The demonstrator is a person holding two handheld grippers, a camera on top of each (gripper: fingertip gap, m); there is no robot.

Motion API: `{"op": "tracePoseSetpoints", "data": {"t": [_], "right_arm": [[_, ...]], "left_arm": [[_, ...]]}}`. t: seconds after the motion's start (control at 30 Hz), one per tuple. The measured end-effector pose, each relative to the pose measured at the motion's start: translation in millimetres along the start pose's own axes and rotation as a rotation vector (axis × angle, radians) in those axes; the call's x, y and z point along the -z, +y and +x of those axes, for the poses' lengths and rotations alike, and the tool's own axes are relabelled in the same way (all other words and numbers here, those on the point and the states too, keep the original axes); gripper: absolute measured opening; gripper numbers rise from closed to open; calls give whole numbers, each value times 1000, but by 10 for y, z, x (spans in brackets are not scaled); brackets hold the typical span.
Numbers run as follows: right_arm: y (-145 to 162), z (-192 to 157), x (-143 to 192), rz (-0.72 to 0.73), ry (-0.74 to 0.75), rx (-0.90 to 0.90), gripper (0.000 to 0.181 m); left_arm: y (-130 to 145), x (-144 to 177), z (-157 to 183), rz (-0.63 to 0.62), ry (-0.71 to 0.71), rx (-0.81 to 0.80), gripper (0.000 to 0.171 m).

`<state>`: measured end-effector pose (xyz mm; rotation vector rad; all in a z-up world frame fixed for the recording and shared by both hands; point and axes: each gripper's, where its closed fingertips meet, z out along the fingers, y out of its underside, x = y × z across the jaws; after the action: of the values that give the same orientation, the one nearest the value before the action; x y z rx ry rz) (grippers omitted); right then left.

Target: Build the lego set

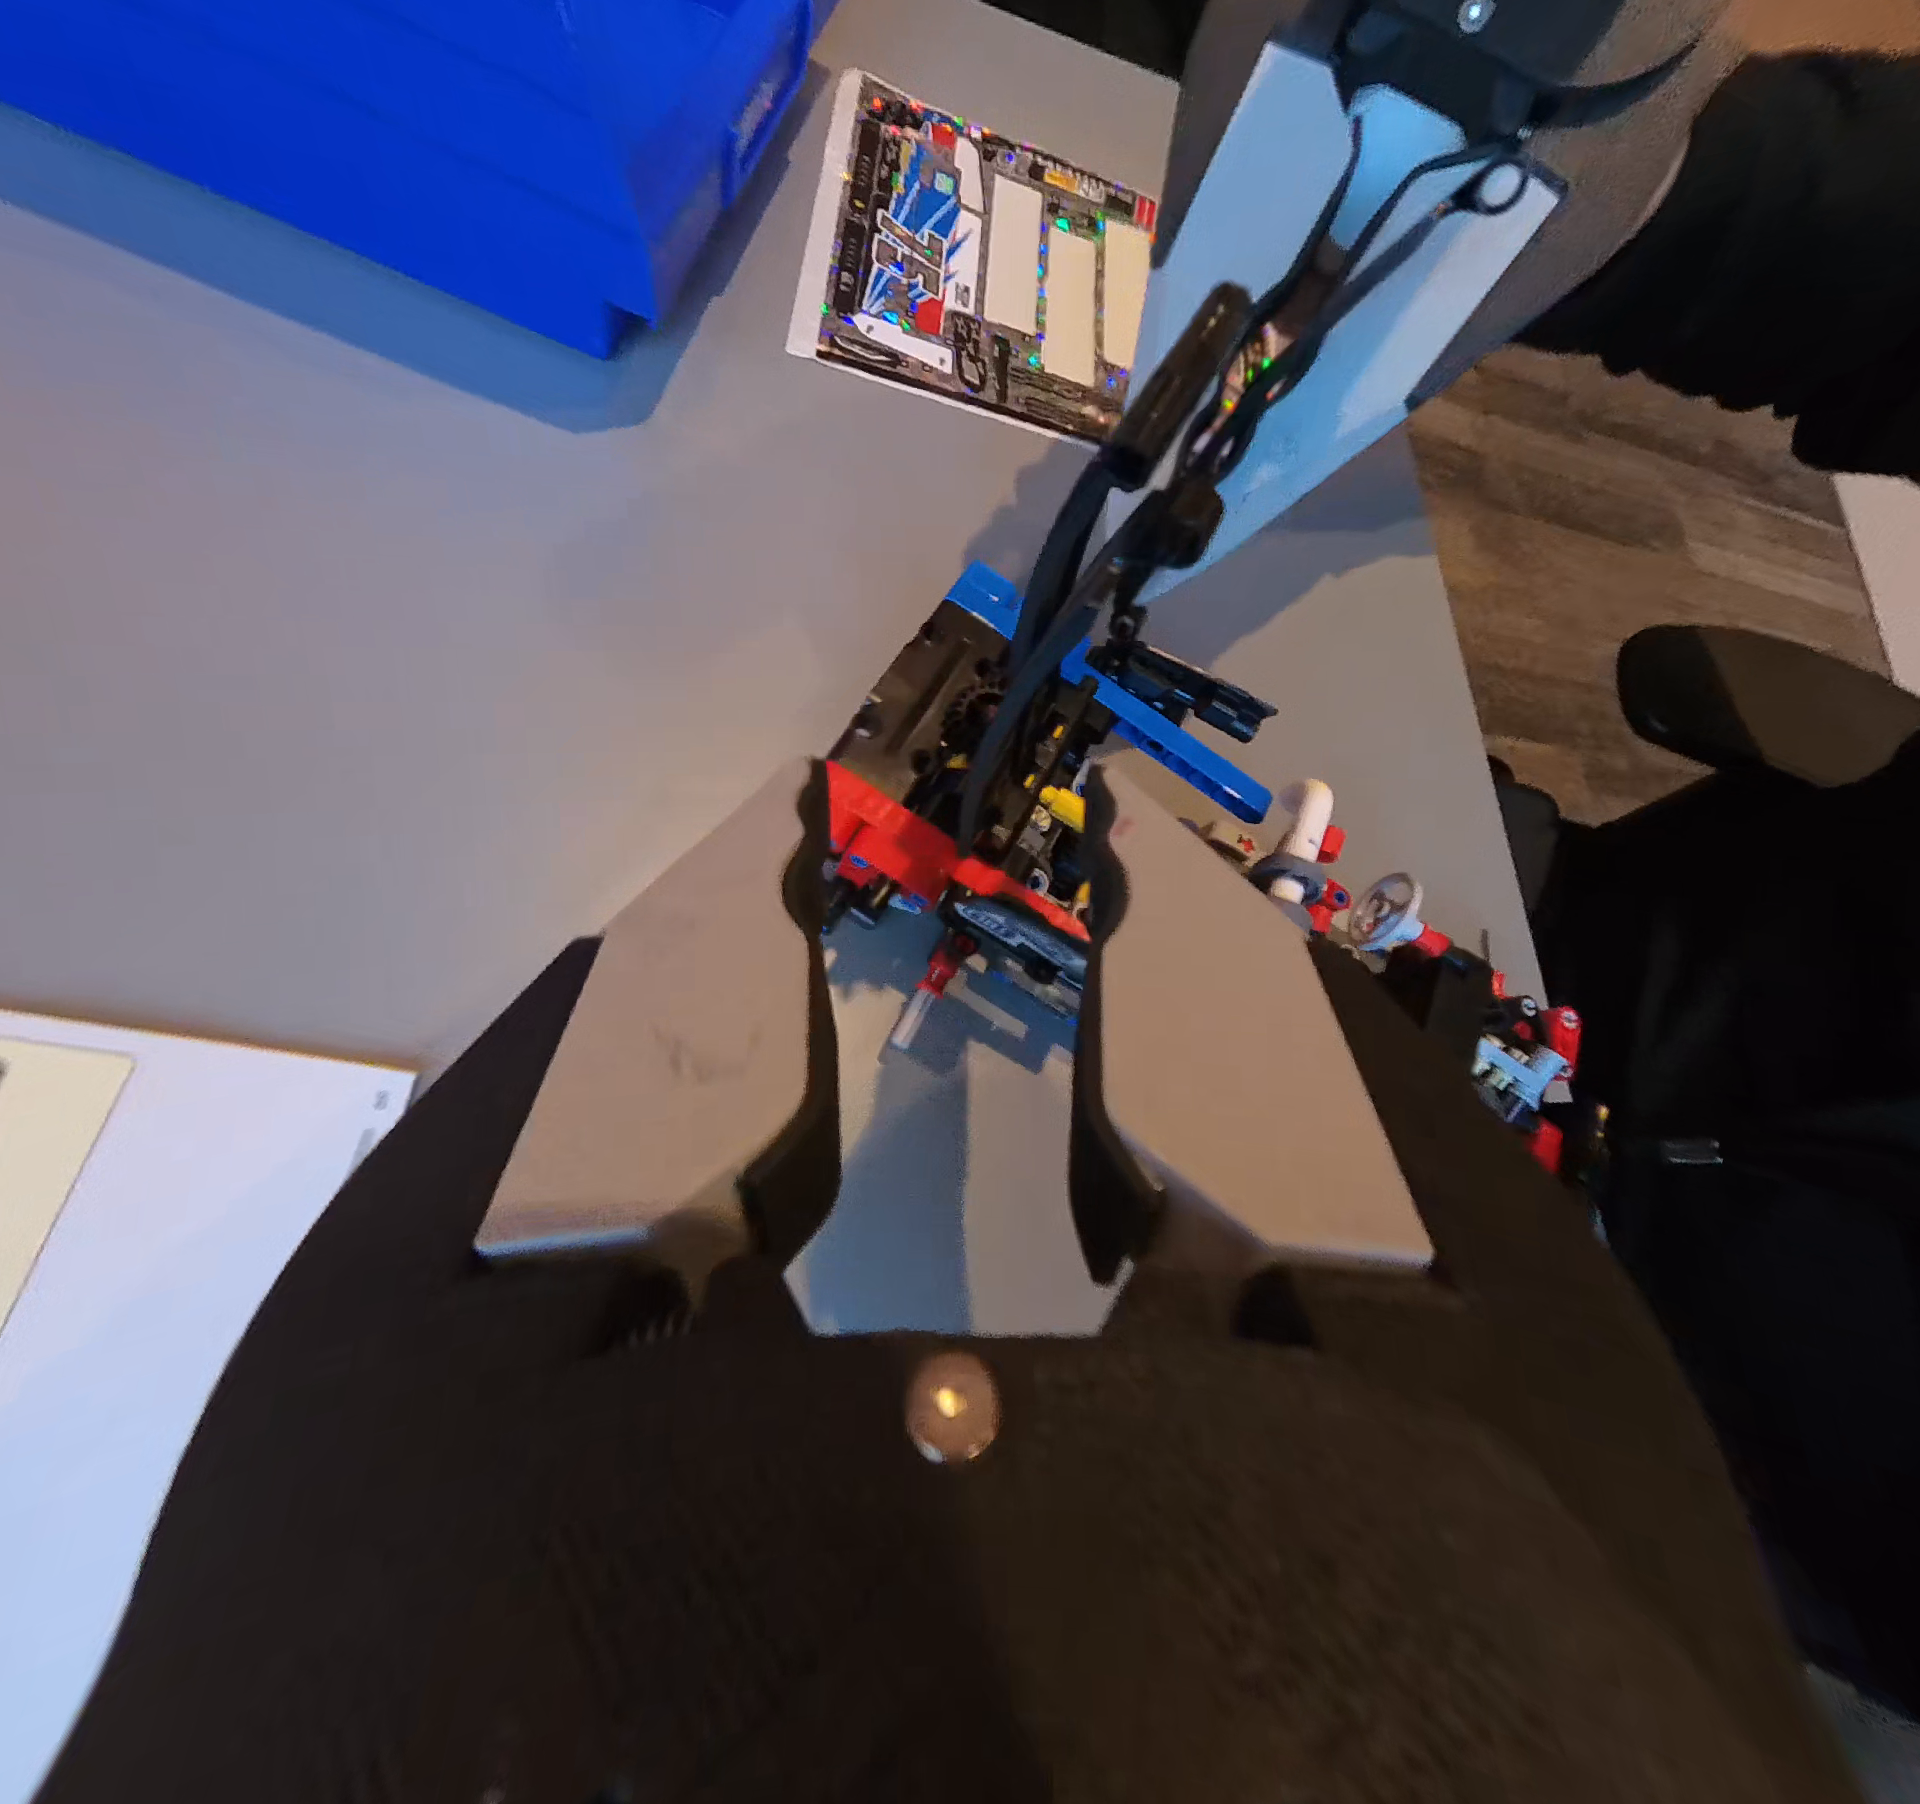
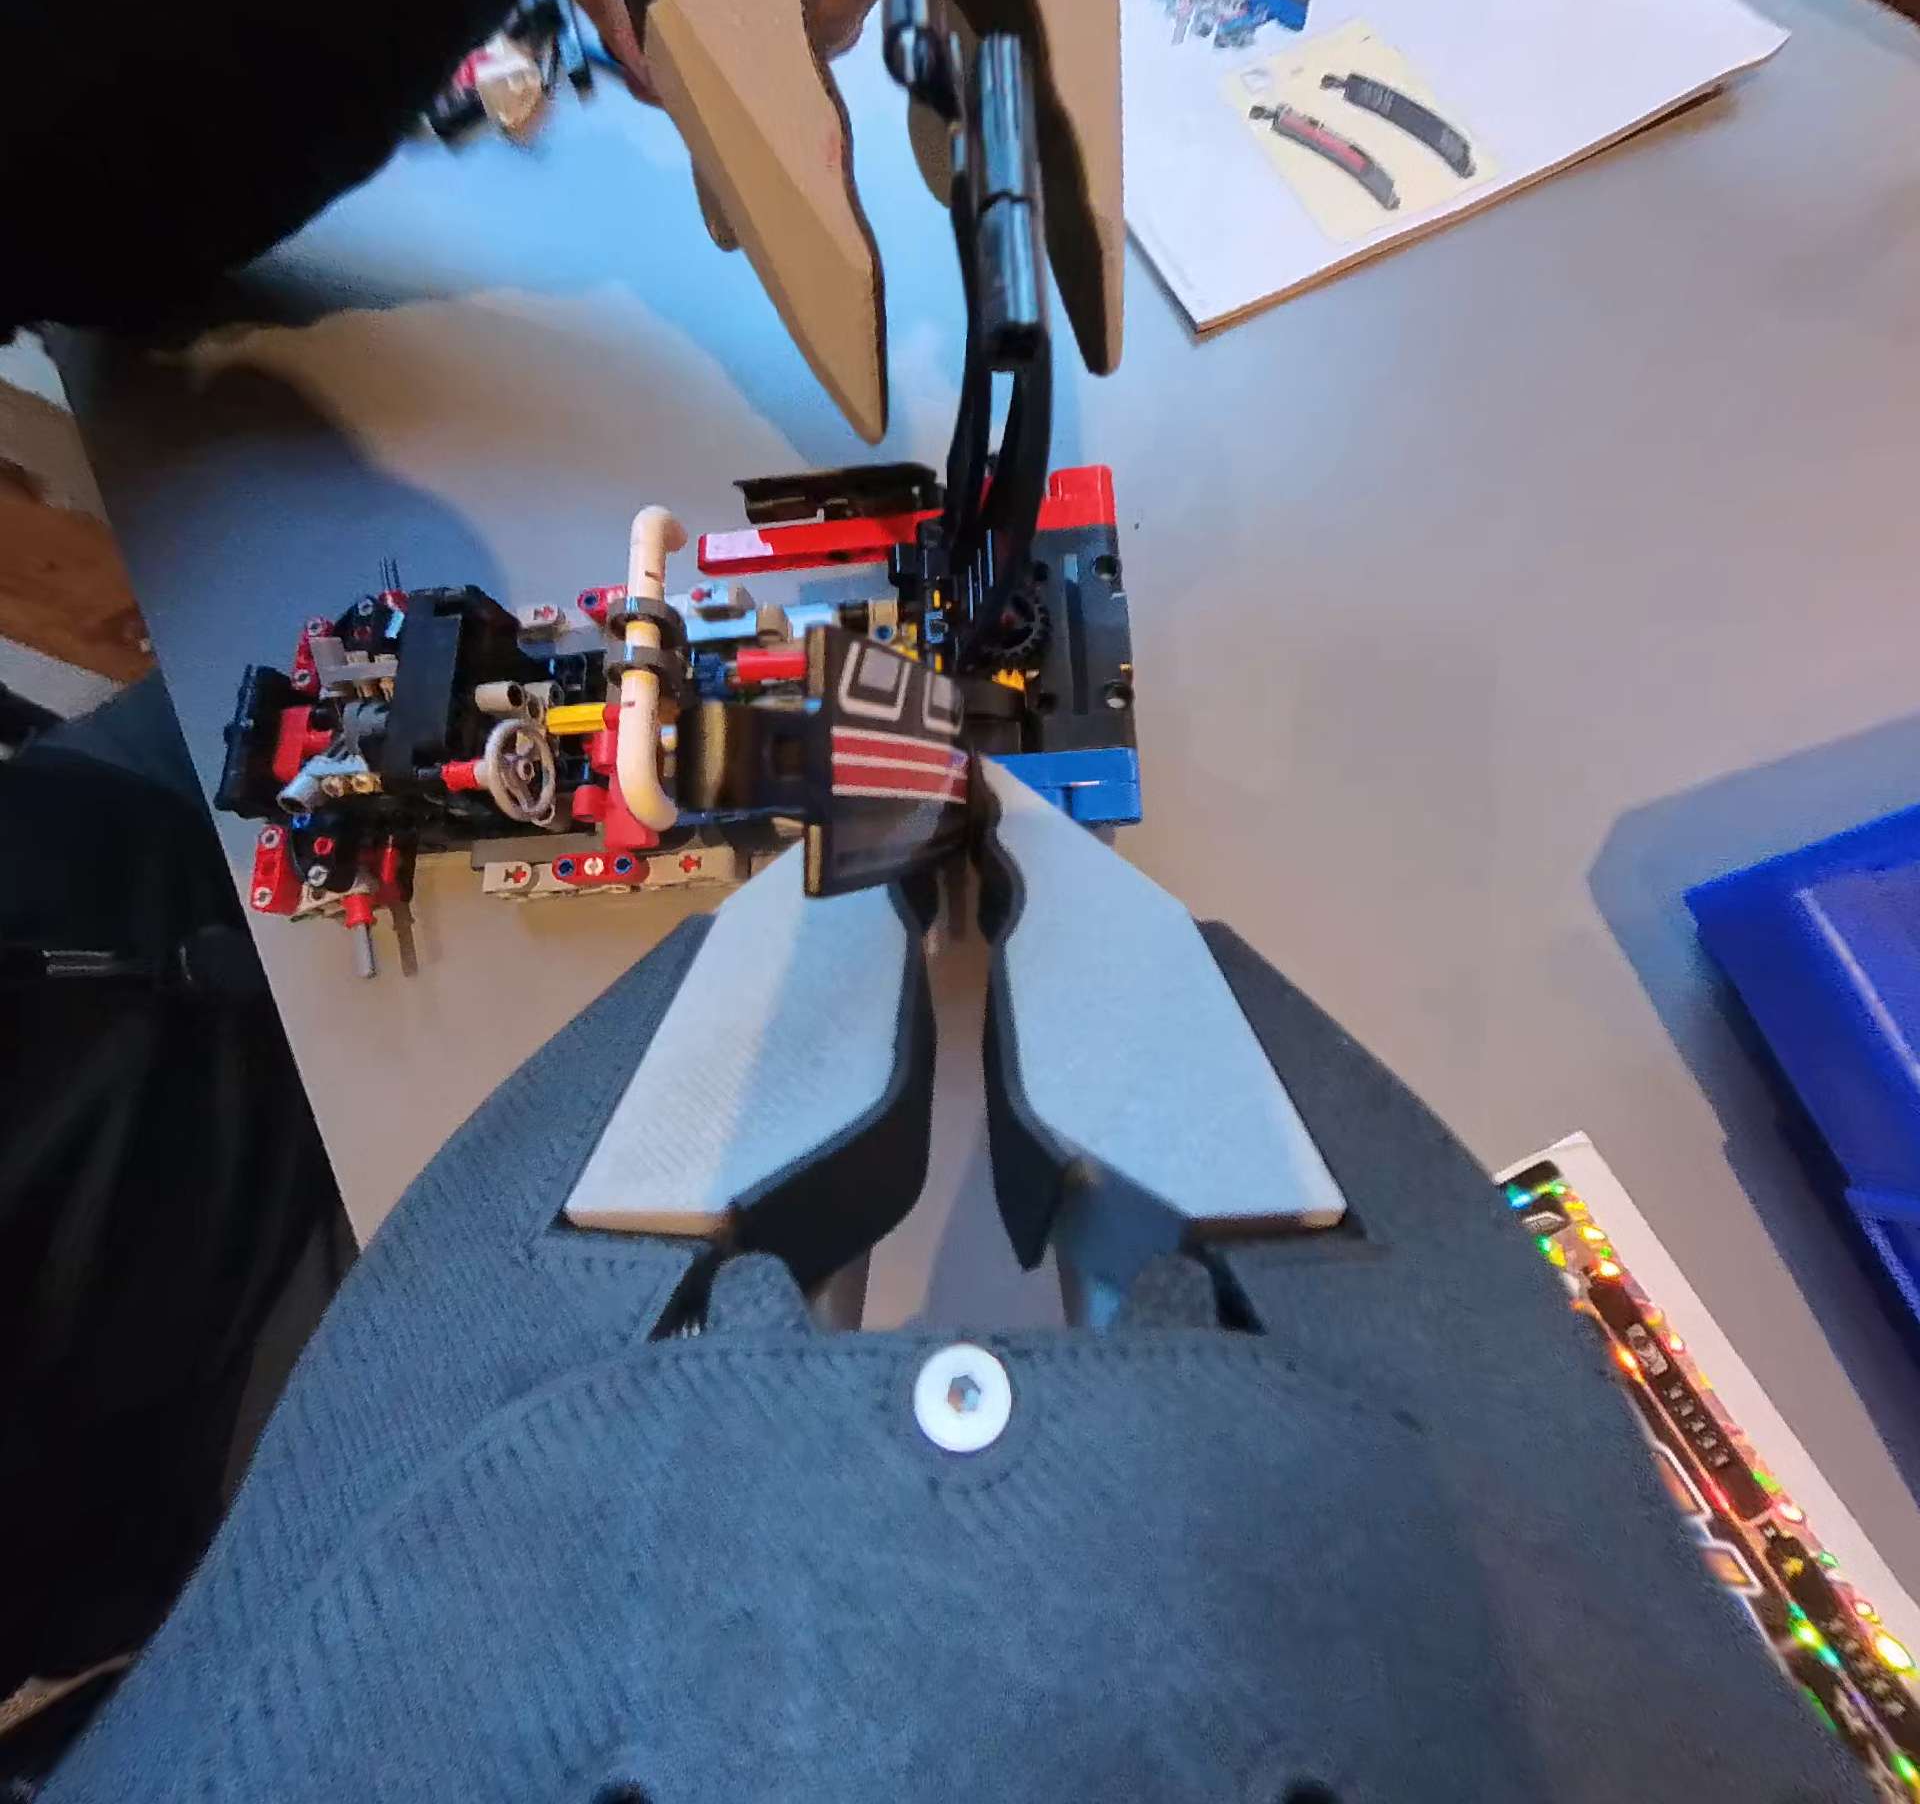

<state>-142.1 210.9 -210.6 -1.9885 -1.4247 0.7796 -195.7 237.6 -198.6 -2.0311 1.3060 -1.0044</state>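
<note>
Right wrist view shows the lego car (image 2: 665, 715) half built on the desk (image 2: 1351, 611). The right gripper (image 2: 935, 861) pinches a black striped panel (image 2: 888, 778) against it. The left gripper (image 2: 987, 383) has loose jaws around black hoses (image 2: 1003, 445). Many parts are left.

Dim, mixed warm and bluish light is falling across the counter (image 1: 364, 663), casting soft shadows. Wide-angle bending is stretching the edges, motion blur is softening both views, and the sticker sheet (image 2: 1704, 1505) is glinting.
</note>
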Motion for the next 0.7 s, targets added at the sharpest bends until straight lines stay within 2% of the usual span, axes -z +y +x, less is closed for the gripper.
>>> {"op": "tracePoseSetpoints", "data": {"t": [0.13, 0.27, 0.37, 0.43, 0.53, 0.7], "right_arm": [[109, 34, 22, -34, 49, 22, 0], [361, 30, 76, -73, 161, 68, 0], [551, -49, -27, -143, 214, 165, 0], [653, -97, -132, -190, 235, 237, 11], [715, -201, -250, -198, 198, 300, 21], [630, -252, -170, -57, 93, 228, 26]], "left_arm": [[111, -124, 3, -74, -46, -65, 45], [99, -180, 73, -60, -18, -73, 44], [158, -261, 58, -82, -15, -84, 43], [156, -284, 62, -68, -16, -99, 40], [163, -280, 55, -82, -28, -121, 38], [163, -299, 36, -85, -61, -175, 36]]}}
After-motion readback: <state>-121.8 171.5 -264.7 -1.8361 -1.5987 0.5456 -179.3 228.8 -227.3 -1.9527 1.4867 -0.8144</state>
